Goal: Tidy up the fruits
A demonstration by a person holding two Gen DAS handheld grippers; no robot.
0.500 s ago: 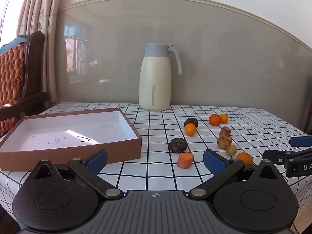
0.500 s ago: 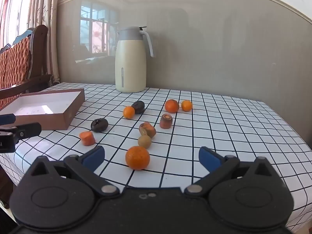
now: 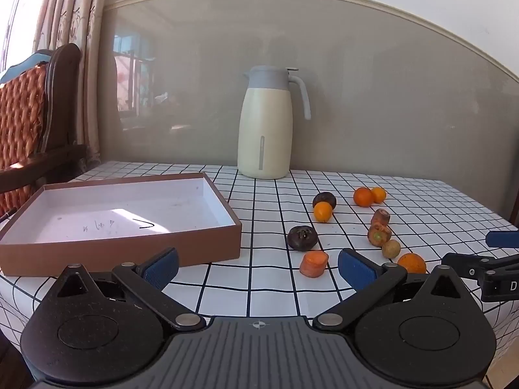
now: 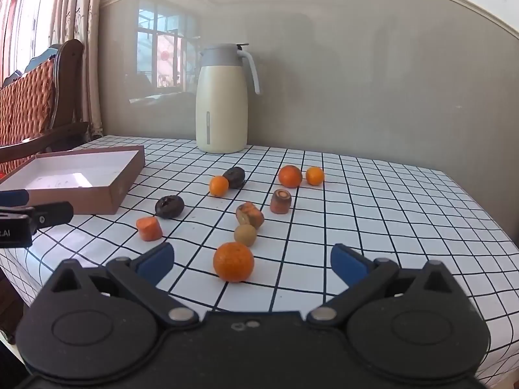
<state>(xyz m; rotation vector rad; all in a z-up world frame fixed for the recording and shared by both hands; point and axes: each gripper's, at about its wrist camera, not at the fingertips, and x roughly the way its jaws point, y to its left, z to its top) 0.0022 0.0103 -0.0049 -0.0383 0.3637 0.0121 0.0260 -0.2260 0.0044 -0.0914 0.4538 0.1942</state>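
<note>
Over a checked tablecloth, two hand-held grippers hover with their blue-tipped fingers spread wide and nothing between them. At the near edge of the table, the left gripper holds nothing and touches nothing; a short carrot piece lies just ahead of it, close to its right finger, with a dark round fruit a little farther back. An open brown box with a white inside sits ahead on its left, well apart from the fruit. The right gripper is likewise empty, its fingers wide apart; a large orange rests on the cloth just beyond the gap between them, untouched. Behind that orange a small tan fruit lies just beside a carrot stub, and a second stub stands farther on. Toward the wall, a small orange touches another dark fruit, and two more oranges sit side by side. A cream jug stands at the back, near the wall. A wooden chair with an orange cushion and a curtain are on the left.
</note>
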